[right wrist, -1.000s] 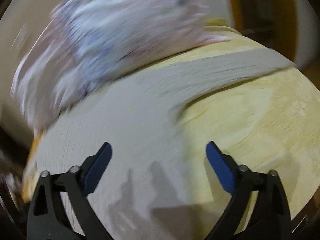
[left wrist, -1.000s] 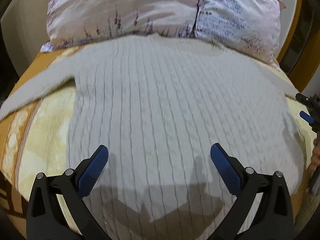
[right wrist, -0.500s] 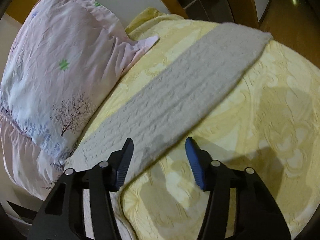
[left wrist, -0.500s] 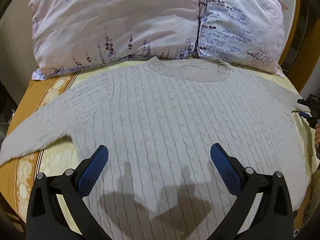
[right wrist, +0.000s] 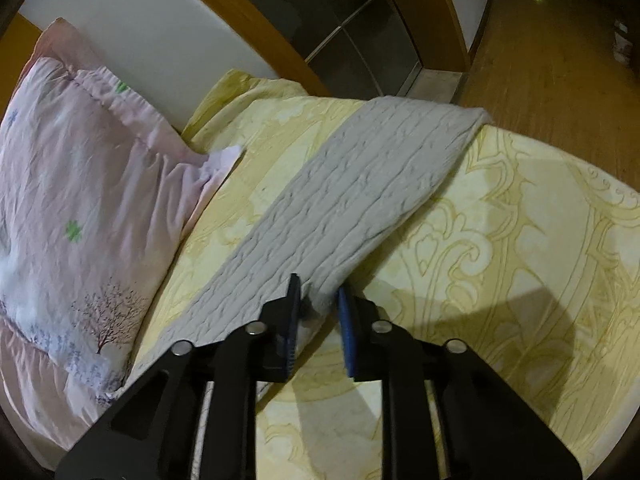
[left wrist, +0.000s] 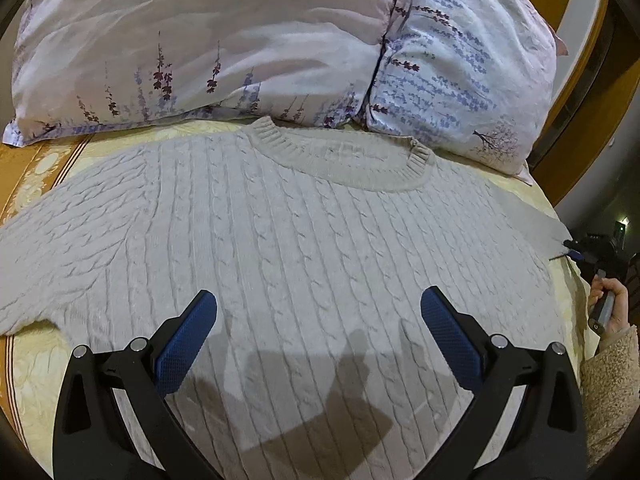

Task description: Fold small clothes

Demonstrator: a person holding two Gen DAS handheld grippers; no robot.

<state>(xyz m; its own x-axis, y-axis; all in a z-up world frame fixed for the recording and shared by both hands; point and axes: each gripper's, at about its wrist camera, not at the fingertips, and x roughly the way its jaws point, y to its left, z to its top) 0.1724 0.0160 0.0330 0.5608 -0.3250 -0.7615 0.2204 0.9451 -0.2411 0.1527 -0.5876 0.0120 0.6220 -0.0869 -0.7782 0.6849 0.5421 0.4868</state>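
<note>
Across the yellow patterned bedspread (right wrist: 520,240) lies the grey cable-knit sweater (left wrist: 300,240); its right sleeve (right wrist: 340,208) runs far-right from the right gripper (right wrist: 318,300), pinched on its near edge, while the left gripper (left wrist: 318,316) hovers wide apart, empty.

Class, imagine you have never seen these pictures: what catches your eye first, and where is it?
A grey cable-knit sweater lies spread flat across the yellow bedspread, its collar toward two floral pillows. The right gripper pinches the edge of one sleeve, while the left gripper hovers open over the sweater's body.
</note>
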